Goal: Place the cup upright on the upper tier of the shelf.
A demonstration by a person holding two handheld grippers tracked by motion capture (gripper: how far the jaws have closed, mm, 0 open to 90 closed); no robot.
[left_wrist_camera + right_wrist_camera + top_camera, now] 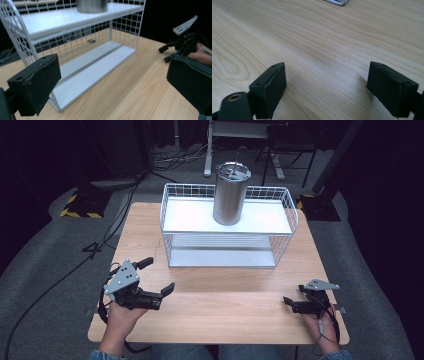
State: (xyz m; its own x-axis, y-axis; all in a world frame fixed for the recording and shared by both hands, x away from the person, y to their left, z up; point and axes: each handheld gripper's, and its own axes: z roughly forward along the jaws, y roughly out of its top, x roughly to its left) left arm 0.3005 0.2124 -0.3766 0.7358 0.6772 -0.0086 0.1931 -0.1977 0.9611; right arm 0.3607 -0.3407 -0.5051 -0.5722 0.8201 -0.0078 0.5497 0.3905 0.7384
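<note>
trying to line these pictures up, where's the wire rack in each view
High view: wire rack stands at table centre, steel tumbler on its upper shelf.
Left gripper view: upper left, beyond the jaws, tumbler base at top.
Right gripper view: just a white corner at the top edge.
Shared landmark: the wooden table.

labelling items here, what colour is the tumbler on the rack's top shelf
Silver, brushed metal; the tumbler shows best in the high view.

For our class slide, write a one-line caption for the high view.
Tall steel tumbler on white wire two-tier rack, light wooden table; left tool and right tool open, empty.
</note>
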